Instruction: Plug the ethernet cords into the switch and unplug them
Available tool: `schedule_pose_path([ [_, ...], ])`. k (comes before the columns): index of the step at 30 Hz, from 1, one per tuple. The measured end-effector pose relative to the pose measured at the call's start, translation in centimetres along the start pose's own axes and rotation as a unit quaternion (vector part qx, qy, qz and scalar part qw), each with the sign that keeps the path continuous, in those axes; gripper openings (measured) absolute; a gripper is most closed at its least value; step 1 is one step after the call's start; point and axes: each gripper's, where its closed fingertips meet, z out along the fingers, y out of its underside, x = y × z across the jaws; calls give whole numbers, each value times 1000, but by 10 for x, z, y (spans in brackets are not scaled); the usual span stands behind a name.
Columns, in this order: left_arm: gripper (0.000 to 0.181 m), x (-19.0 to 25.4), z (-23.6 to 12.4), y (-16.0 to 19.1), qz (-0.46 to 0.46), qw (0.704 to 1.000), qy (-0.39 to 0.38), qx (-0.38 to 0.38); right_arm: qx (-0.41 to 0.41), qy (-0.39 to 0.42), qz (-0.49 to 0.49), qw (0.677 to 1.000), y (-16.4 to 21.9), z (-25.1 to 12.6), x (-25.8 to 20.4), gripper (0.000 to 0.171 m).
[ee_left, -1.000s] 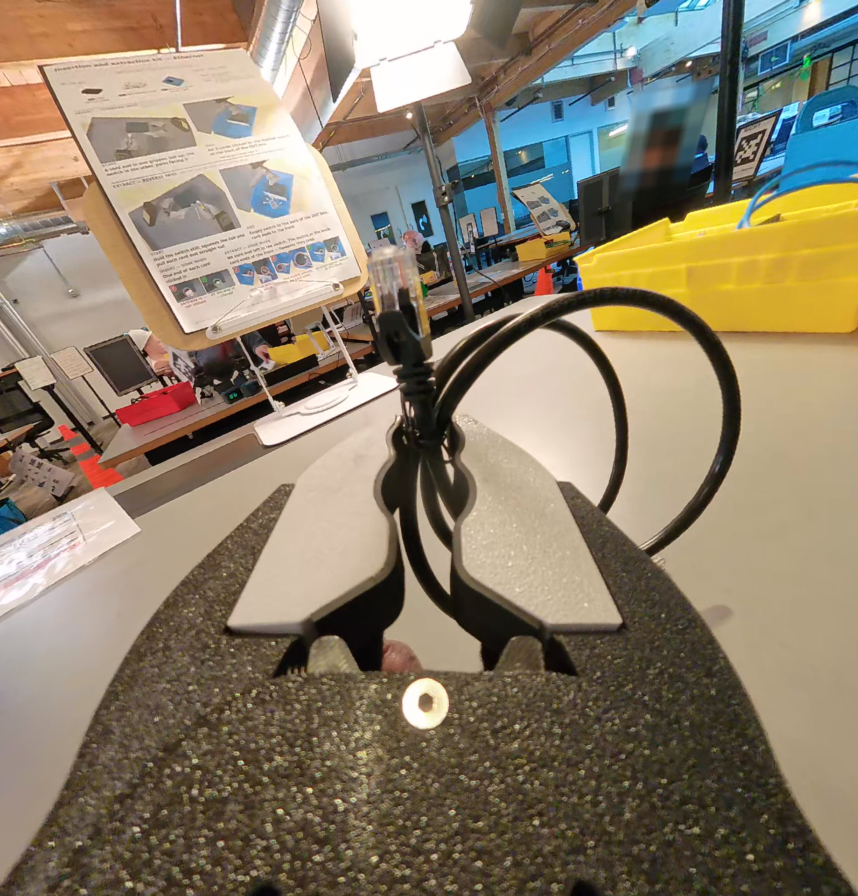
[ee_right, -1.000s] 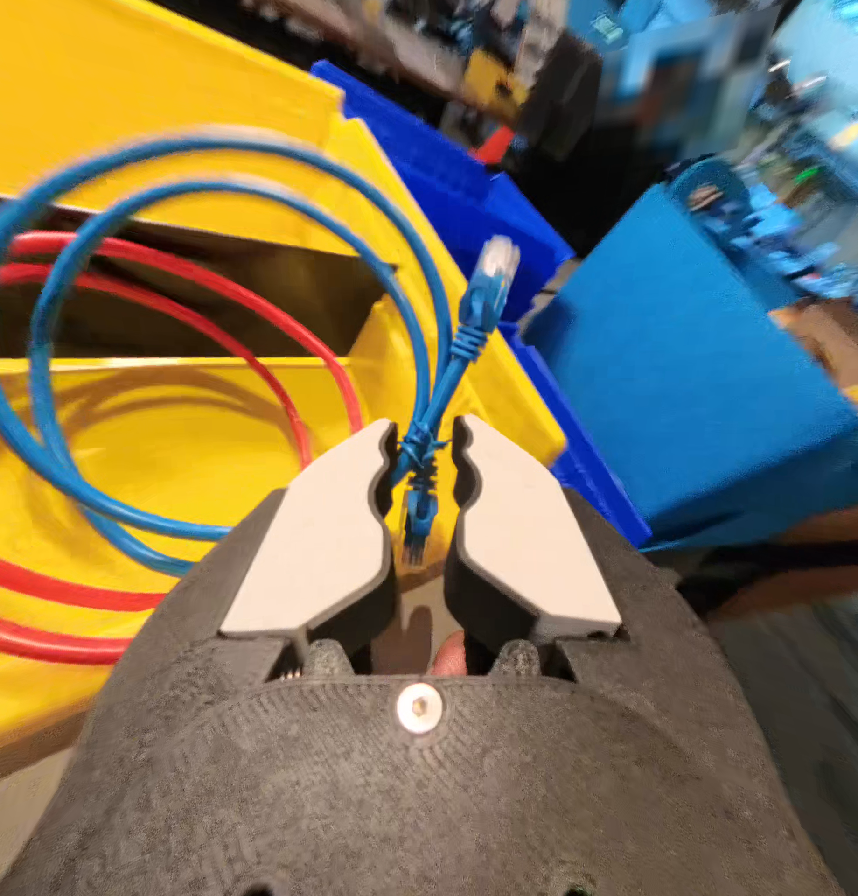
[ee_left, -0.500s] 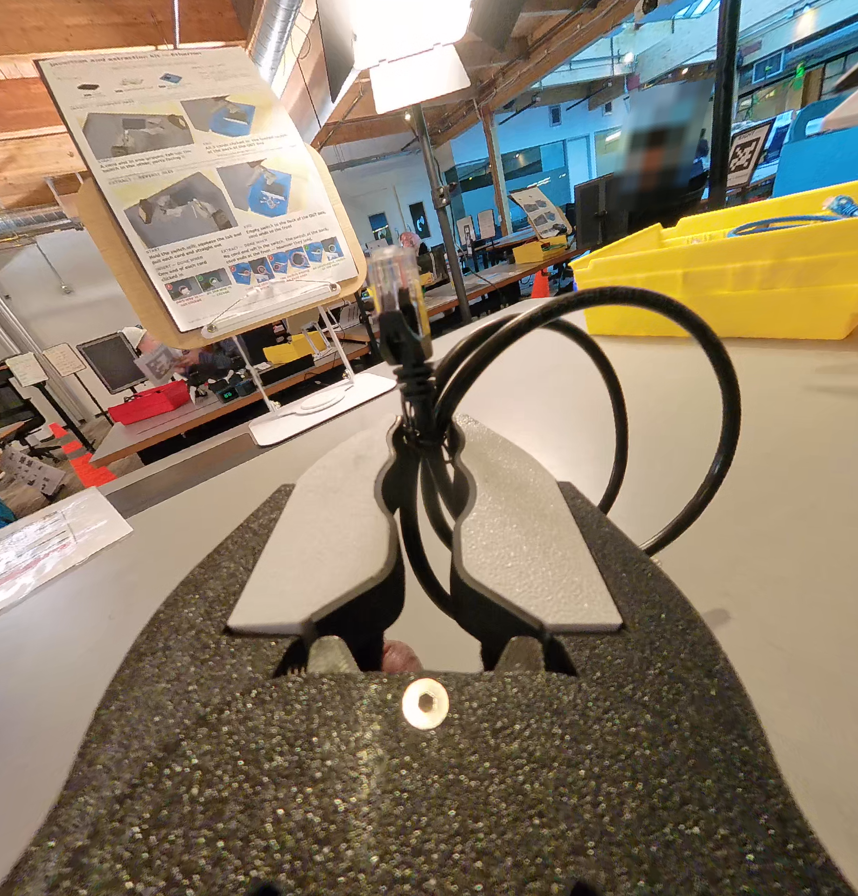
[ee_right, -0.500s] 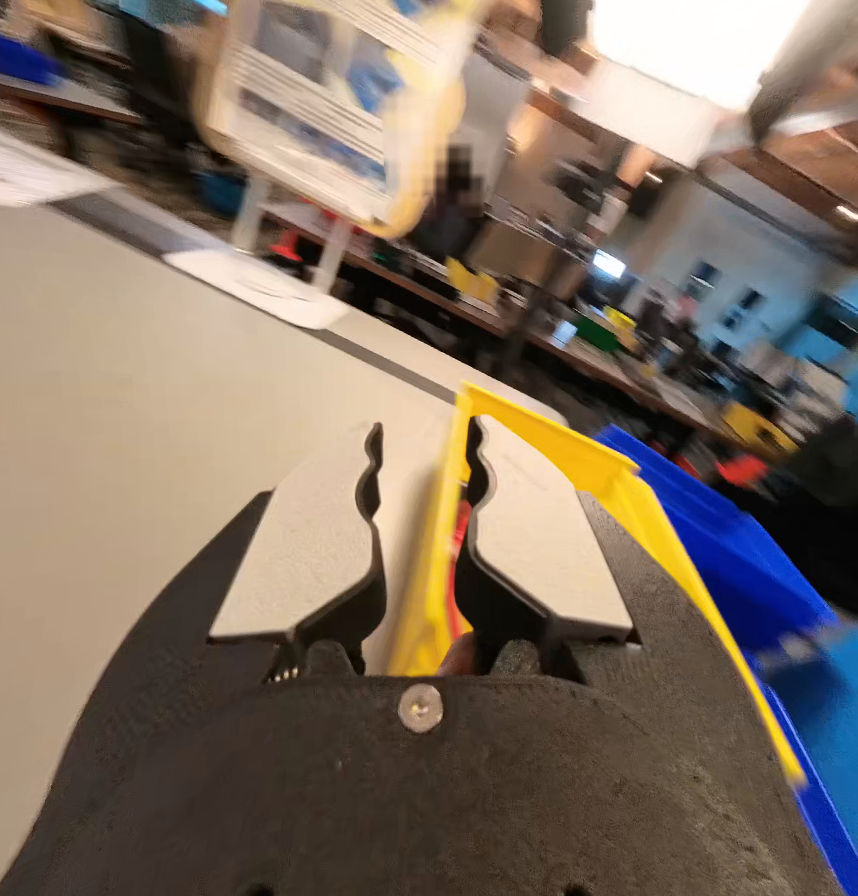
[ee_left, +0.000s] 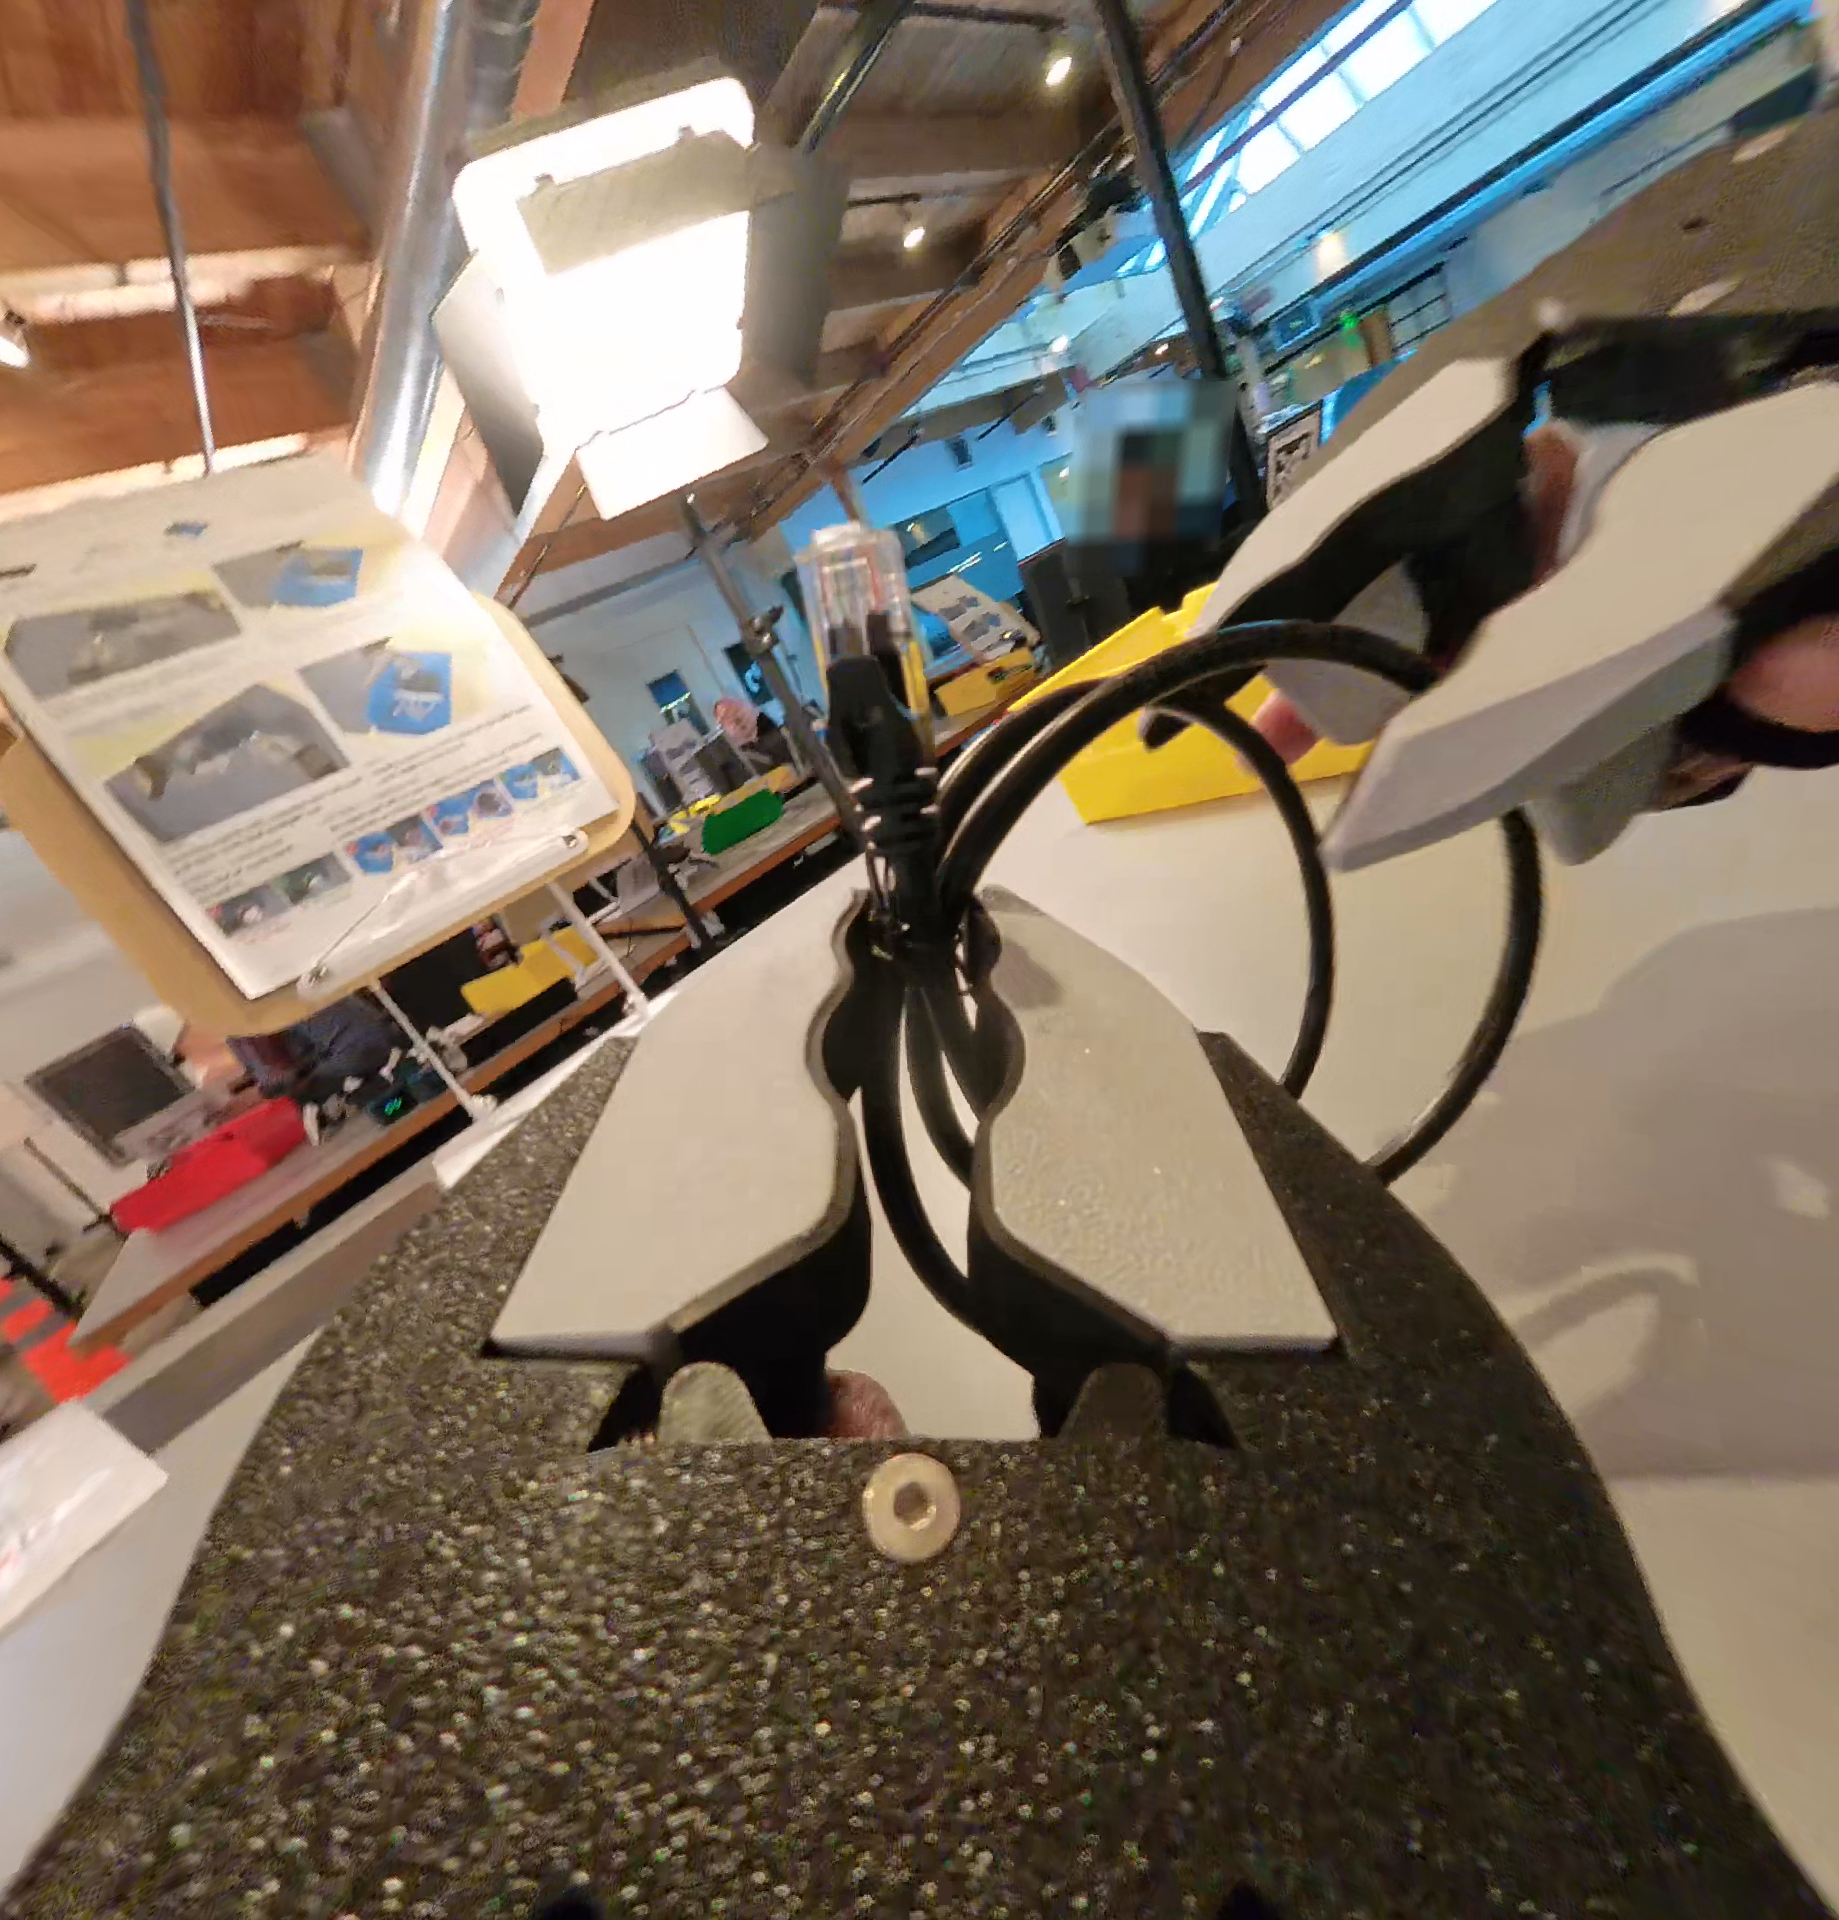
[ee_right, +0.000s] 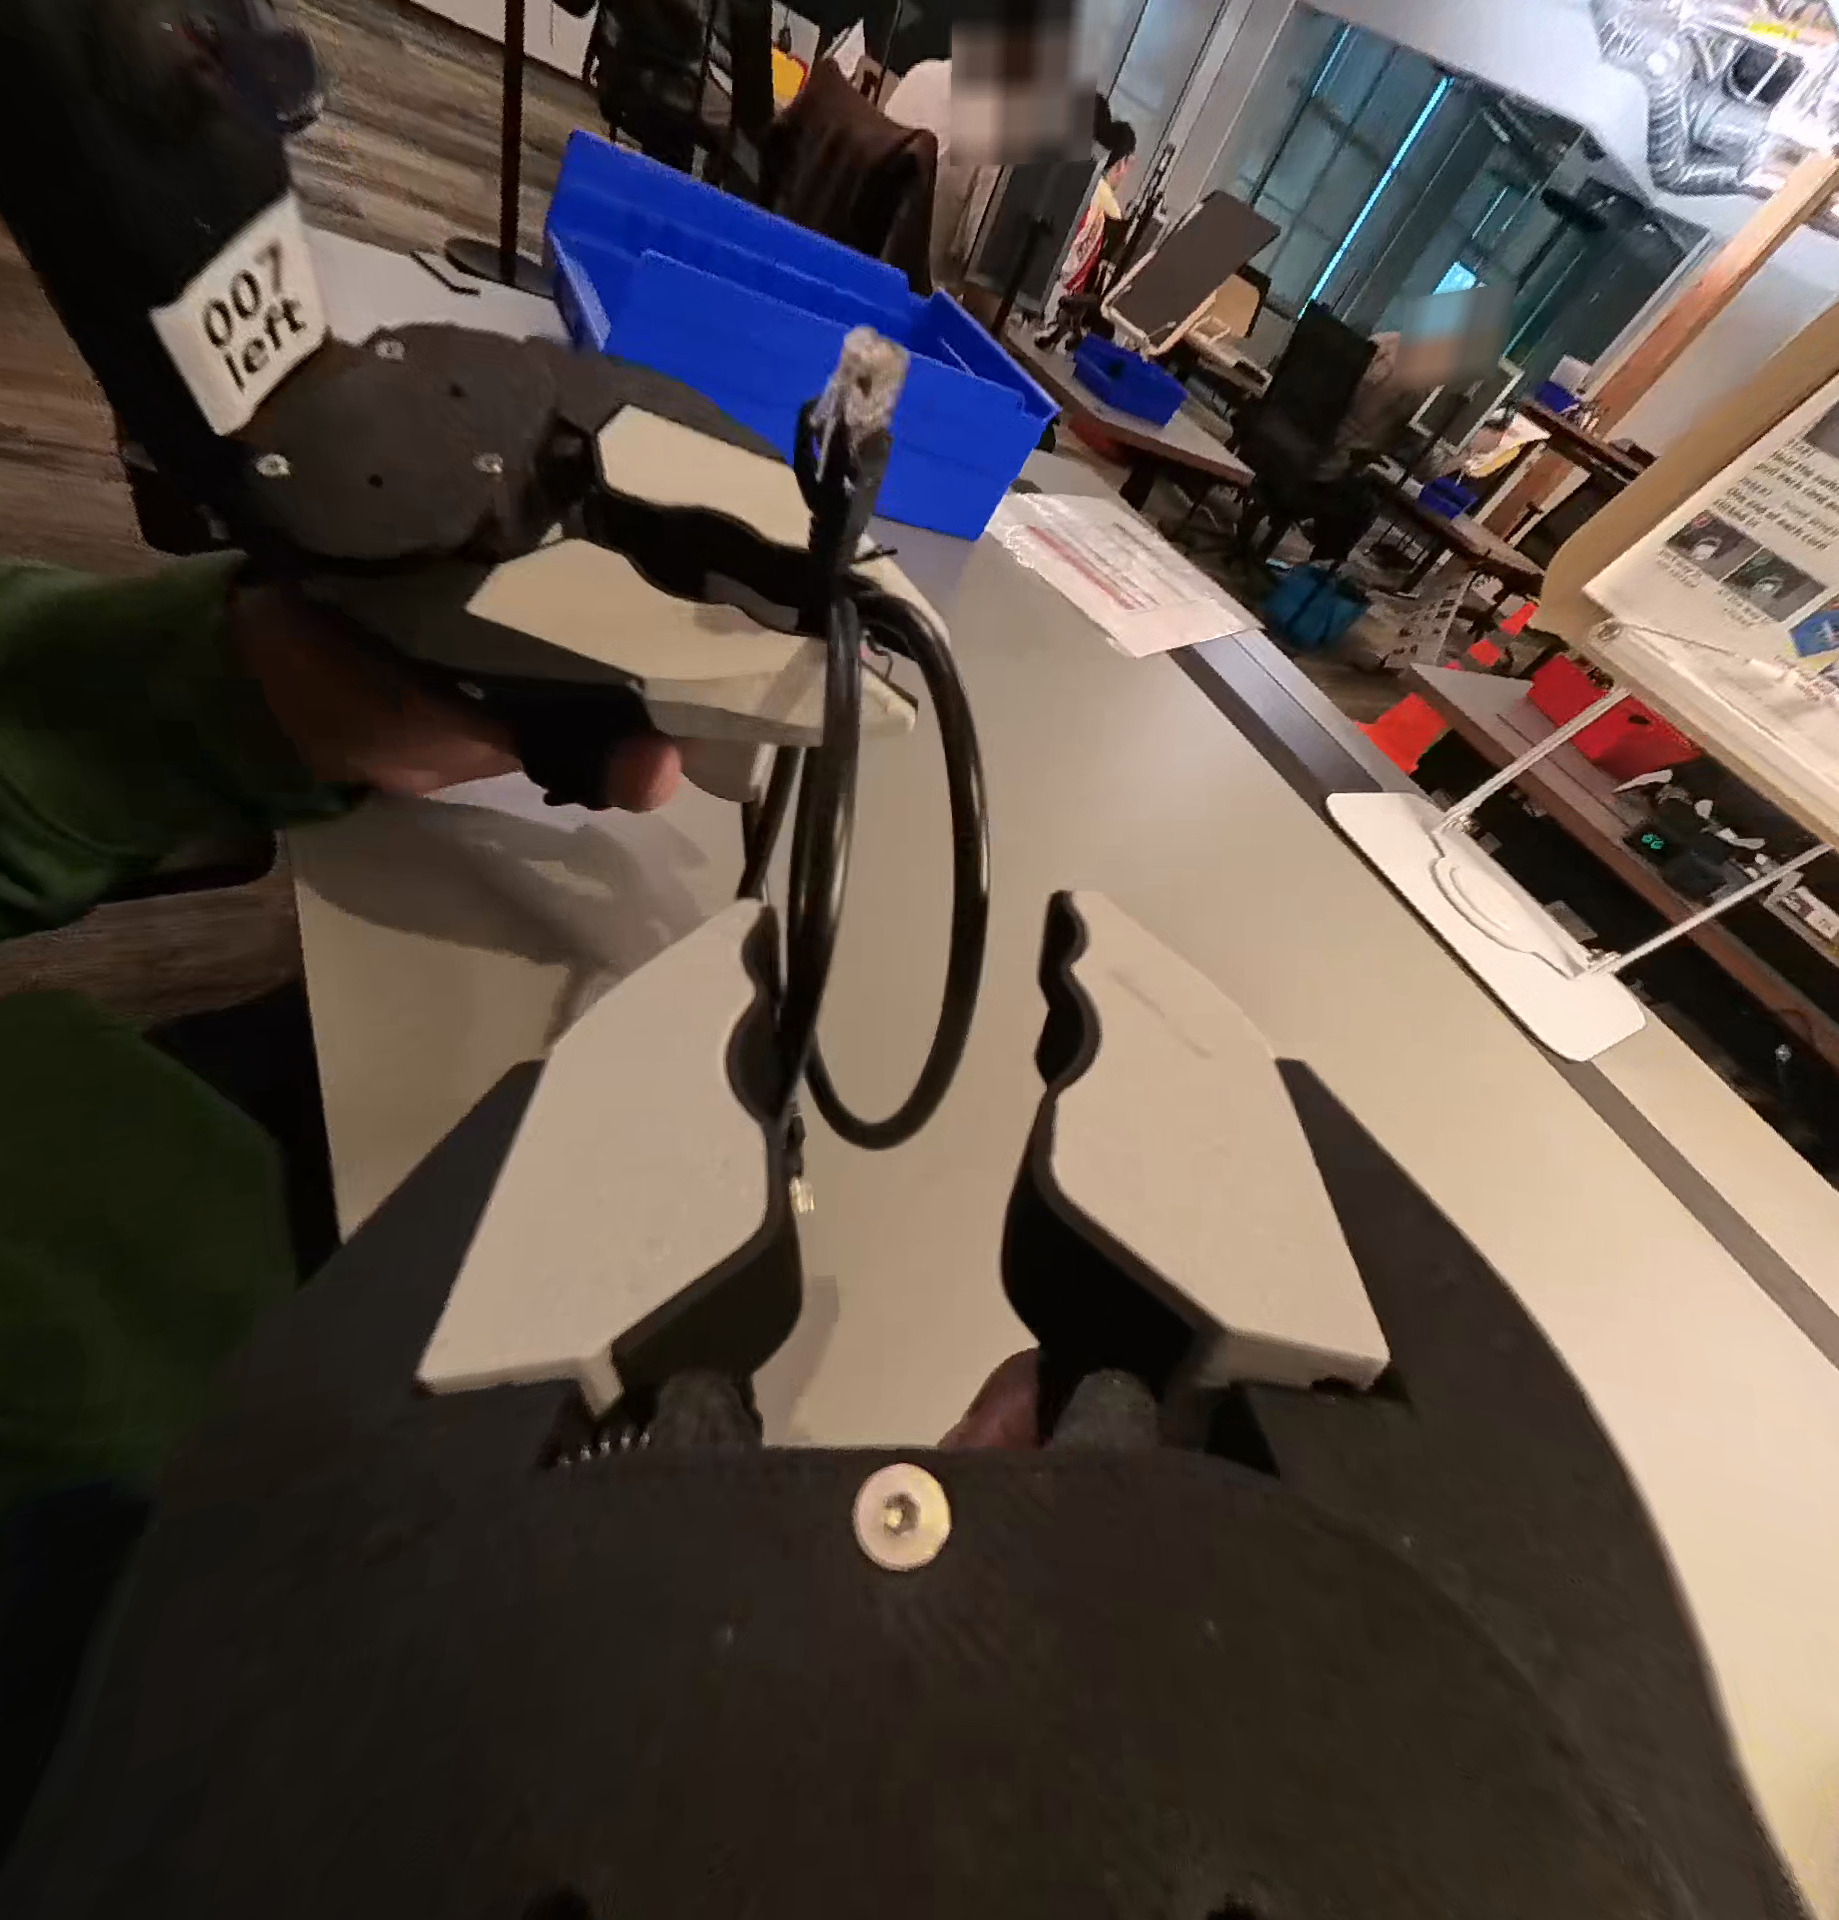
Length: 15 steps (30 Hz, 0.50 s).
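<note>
Black cord [ee_left: 1299, 790], coiled, sits pinched in our left gripper [ee_left: 910, 935], plug up at twelve o'clock above the bench [ee_right: 1258, 831]. Our right gripper [ee_right: 899, 935] is spread, empty, nearing its loop. We see no switch, so plugging seems unstarted.

A white printed tag [ee_right: 240, 312] stood on the black left gripper [ee_right: 858, 634]. A white illustrated instruction sheet [ee_left: 271, 727] and a laminated paper sheet [ee_right: 1112, 571] on the grey table [ee_right: 1310, 1039] carried print (too small to read).
</note>
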Motion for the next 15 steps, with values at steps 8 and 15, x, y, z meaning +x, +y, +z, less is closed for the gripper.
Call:
schedule_pose_path([
  [8,18,16,2,-2,10,999,38,7,-9,34,3,999,8,-6,16,5],
  [15,32,17,4,-2,0,999,36,6,-3,68,-10,998,5,-15,31,6],
])
